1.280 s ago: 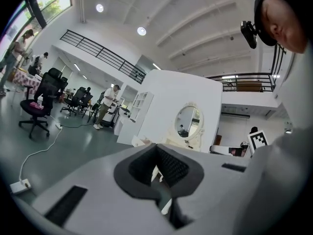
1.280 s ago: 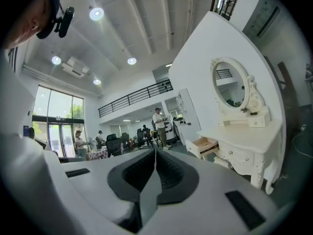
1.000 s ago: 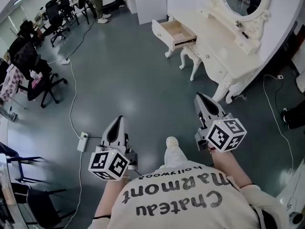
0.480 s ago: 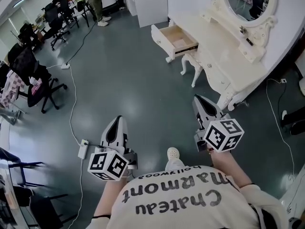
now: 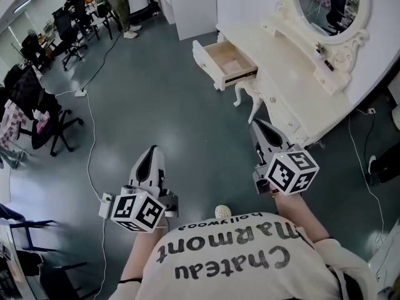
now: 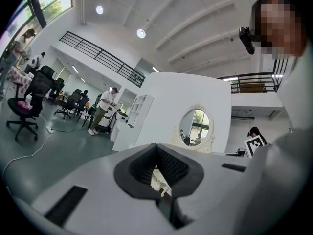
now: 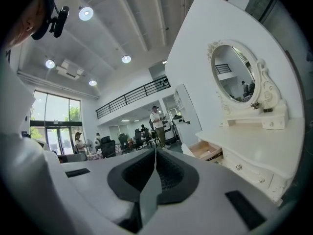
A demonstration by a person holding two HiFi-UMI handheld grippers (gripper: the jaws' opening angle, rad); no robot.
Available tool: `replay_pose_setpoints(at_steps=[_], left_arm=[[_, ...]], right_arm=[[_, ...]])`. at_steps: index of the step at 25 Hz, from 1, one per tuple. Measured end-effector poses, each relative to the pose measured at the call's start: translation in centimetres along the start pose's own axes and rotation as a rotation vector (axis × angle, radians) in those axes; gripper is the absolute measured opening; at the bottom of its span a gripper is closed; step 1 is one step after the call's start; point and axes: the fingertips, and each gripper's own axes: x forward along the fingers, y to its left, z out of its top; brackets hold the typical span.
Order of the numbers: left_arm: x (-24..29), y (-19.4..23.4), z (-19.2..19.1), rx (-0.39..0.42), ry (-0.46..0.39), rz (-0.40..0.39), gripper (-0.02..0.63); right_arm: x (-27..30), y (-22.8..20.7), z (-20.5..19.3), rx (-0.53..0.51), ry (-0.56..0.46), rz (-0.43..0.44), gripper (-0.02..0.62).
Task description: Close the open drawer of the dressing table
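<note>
Grey floor [image 5: 164, 108] | drawer [image 5: 226, 62] open | left gripper [image 5: 152, 150], right gripper [image 5: 255, 125] closed, empty

Open drawer [image 5: 224, 61] at left end of dressing table [image 5: 284, 58]

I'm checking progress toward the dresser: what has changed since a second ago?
The person has walked toward the dressing table; it and its open drawer now sit lower and nearer in the head view. Nothing was taken hold of or let go. The left hand-held gripper and right hand-held gripper stay shut and empty, and the drawer stays open, untouched.
</note>
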Motion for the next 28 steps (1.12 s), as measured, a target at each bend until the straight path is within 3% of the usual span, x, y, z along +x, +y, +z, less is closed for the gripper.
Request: replay_pose_setpoints(at_steps=[8,18,28], left_arm=[[5.5,0.8,0.3,0.006,-0.019,0.01,0.008],[8.2,3.7,-2.0,-0.035,0.024,0.059,0.008],[15.0,8.2,0.1,-0.031,0.042,0.015,0.008]], right_arm=[[4.6,-3.4,1.2,0.009,-0.006,0.035,0.034],[9.2,-5.3,-1.9,0.048,0.079,0.054,0.034],[16.2,-6.6,-1.3,0.059,0.085,0.006,0.034]])
